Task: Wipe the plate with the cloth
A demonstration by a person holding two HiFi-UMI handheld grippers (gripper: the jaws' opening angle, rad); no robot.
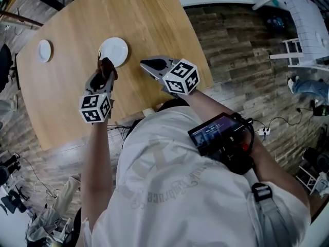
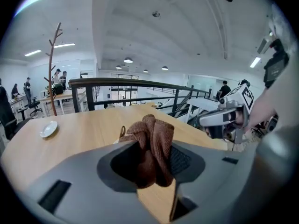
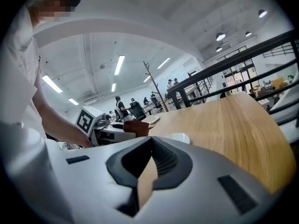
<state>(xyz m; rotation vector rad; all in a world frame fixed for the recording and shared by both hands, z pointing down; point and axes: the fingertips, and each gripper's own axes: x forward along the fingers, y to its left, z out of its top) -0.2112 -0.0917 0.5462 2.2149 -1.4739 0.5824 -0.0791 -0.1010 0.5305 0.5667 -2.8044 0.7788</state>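
A white plate (image 1: 114, 50) lies on the wooden table (image 1: 154, 19); in the right gripper view the plate (image 3: 180, 137) shows just beyond the jaws. My left gripper (image 1: 105, 66) hovers at the plate's near left rim, shut on a bunched brown cloth (image 1: 107, 67). In the left gripper view the cloth (image 2: 152, 146) fills the gap between the jaws of this gripper (image 2: 154, 160). My right gripper (image 1: 146, 64) sits to the right of the plate, just above the table, jaws together with nothing in them. The right gripper view shows this gripper (image 3: 145, 171) pointing toward the left gripper (image 3: 105, 130).
A second, smaller white plate (image 1: 44, 50) lies at the table's far left, also seen as a small plate (image 2: 48, 128) in the left gripper view. The table's near edge runs just under both grippers. A railing (image 2: 131, 85) and people at desks stand beyond the table.
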